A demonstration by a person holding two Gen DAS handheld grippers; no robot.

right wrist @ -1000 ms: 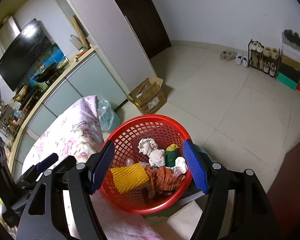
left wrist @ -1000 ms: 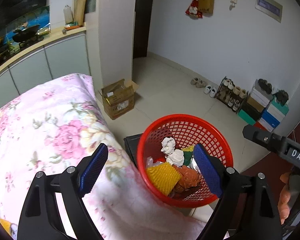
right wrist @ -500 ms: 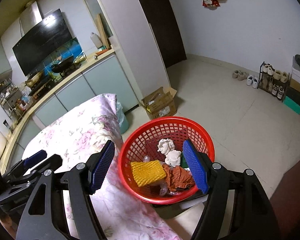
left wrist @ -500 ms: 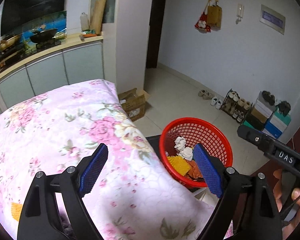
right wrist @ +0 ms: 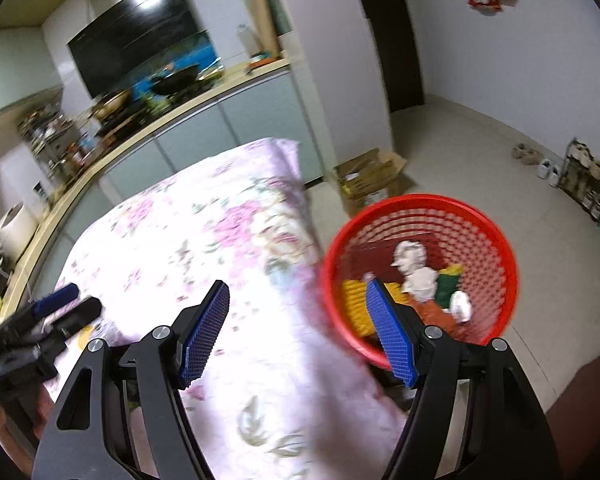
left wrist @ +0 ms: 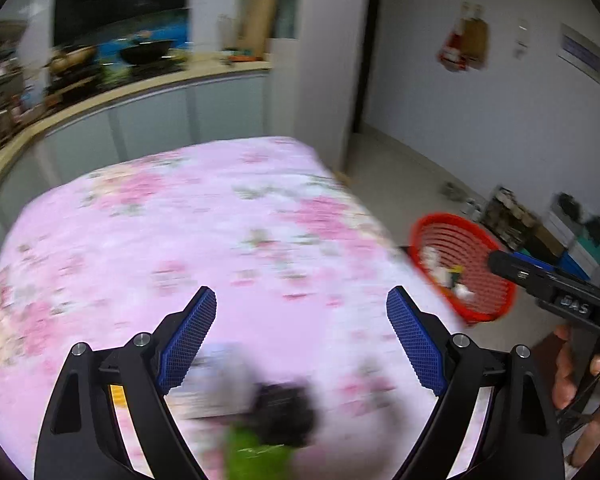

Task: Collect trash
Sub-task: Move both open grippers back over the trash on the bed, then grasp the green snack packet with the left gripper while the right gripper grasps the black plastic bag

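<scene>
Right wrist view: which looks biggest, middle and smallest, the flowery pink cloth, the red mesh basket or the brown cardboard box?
1. Flowery pink cloth
2. Red mesh basket
3. Brown cardboard box, though it sits farther back, so it may only look smaller.

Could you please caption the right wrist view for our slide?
Open right tool above floral cloth; red basket of trash alongside.

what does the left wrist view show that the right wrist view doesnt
Only the left wrist view: blurred dark and green items on the cloth near the left gripper, whose fingers are open and empty.

Only the right wrist view: a brown cardboard box on the floor, and the yellow ridged piece in the basket.

Both: the pink floral cloth, the red plastic mesh basket of trash, and the kitchen counter.
</scene>
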